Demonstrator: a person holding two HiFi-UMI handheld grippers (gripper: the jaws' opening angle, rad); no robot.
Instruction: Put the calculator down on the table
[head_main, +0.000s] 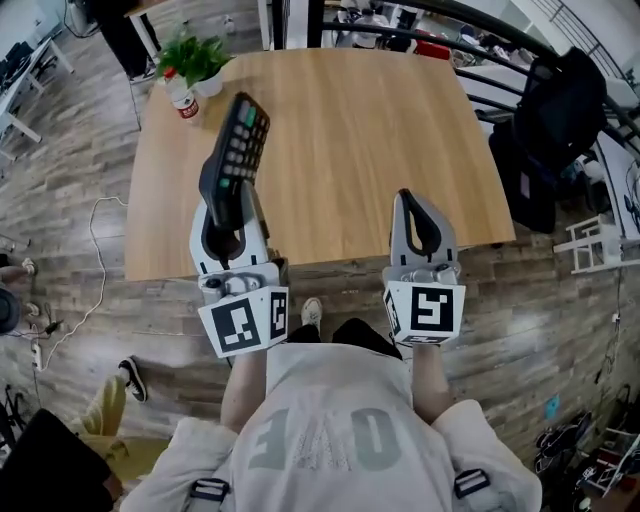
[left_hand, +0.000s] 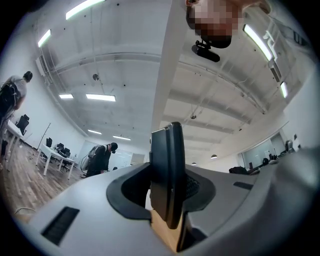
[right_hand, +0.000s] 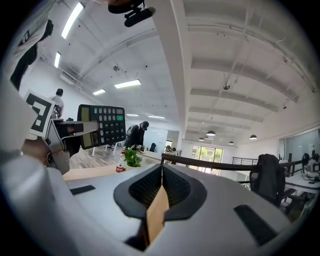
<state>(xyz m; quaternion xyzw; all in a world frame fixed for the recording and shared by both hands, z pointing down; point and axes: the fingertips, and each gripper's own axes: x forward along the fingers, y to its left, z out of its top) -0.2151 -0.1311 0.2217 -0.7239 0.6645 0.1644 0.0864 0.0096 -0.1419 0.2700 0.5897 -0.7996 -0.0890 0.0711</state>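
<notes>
Overhead, calculator (head_main: 238, 150) keypad; merely edge-on within left gripper (left_hand: 167, 197).

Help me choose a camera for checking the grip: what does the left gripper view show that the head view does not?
Only the left gripper view: the calculator edge-on, pinched between the jaws, with ceiling lights and a standing person behind. Only the head view: the calculator's keys, the wooden table, a potted plant, a bottle and the shut right gripper. Both: the left gripper holding the calculator.
</notes>
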